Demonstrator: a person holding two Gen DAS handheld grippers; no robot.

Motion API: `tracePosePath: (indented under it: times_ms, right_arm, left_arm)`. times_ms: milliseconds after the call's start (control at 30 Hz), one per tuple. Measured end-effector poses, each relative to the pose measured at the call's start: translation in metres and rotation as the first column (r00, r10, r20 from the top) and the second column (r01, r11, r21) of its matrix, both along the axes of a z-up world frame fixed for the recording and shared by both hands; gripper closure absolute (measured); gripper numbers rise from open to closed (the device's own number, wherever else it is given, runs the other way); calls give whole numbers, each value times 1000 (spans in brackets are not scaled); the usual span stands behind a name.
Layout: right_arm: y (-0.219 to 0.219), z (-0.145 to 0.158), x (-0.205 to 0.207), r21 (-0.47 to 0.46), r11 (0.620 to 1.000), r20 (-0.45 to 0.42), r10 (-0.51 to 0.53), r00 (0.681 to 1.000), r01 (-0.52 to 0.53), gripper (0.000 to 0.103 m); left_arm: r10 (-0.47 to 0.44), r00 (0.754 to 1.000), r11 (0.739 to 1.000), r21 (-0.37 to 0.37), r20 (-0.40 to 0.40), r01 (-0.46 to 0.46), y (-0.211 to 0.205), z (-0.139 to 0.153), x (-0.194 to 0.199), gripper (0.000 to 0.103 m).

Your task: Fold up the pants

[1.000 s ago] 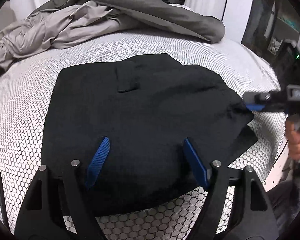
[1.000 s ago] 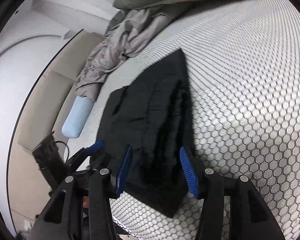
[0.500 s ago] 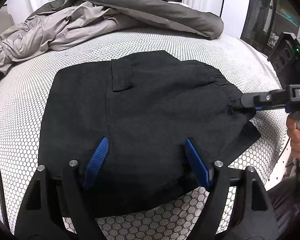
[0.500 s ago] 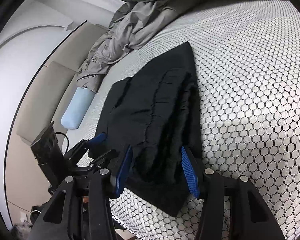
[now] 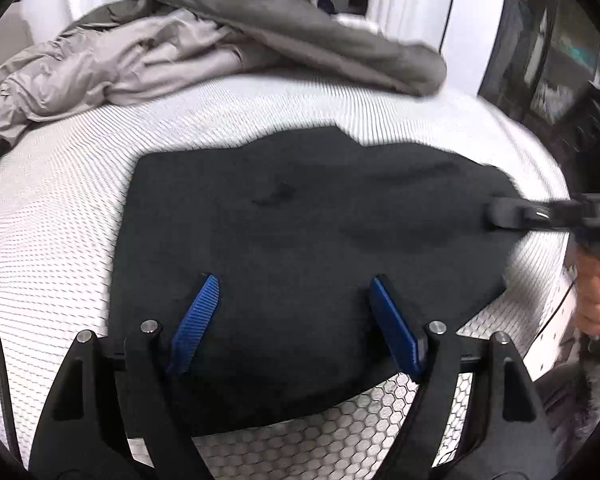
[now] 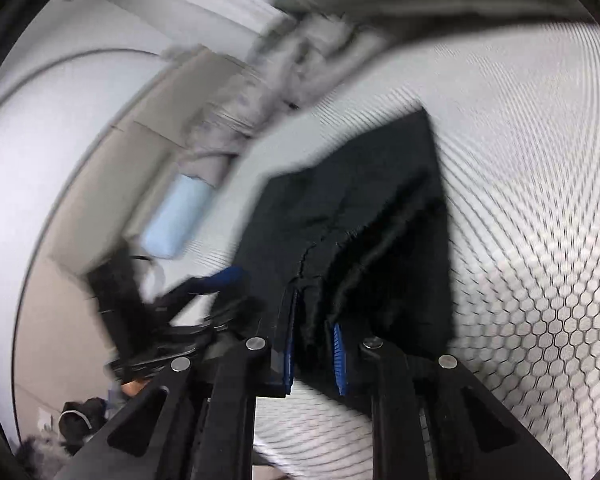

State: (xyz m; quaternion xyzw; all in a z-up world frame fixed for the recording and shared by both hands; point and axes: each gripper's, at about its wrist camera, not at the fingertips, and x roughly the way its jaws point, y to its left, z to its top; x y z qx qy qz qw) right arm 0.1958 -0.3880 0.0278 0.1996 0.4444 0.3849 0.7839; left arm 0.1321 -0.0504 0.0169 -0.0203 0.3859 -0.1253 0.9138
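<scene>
Left wrist view: black pants lay flat on the honeycomb-patterned mattress, already folded down to a broad block, long axis running across the frame from left to right. Left gripper hung over the near edge, jaws wide apart, blue pads straddling the cloth but not pinching it, so it held nothing. Whether the pads touched the fabric was unclear. At the far right end of the pants the right gripper came in from the side, its tip on the cloth edge, a hand on its handle. Crumpled grey bedding sat well behind the pants, apart from them. Frame was motion-blurred.

Right wrist view: heavy blur. Right gripper had just been closing and its jaws stood nearly together on a bunched ridge of the pants, cloth clearly between the pads. From here the pants ran straight away from the gripper, long axis along its pointing line, with the gripped end nearest. The left gripper showed at the left side of the pants, blurred. Light blue pillow lay beyond, near the bed edge, apart from the pants.

Judgement: the right hand was nearer and owned the grip, so the next fold likely meant carrying that right end across toward the left end, along the long axis. The left gripper would need to pinch the near edge or stay clear.
</scene>
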Motion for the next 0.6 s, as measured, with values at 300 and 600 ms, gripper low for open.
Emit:
tracePosePath:
  times_ms: [300,600]
  right_arm:
    - [9,-47,-8,-305,951,-62,-67,996,45,85]
    - [1,-16,-13,-333,933,91,-110,990,135,67]
  left_arm:
    - [176,983,984,-28,-58,-178,78,-9,4,27]
    - [144,976,990,24,-163,-142,75,-38,16,27]
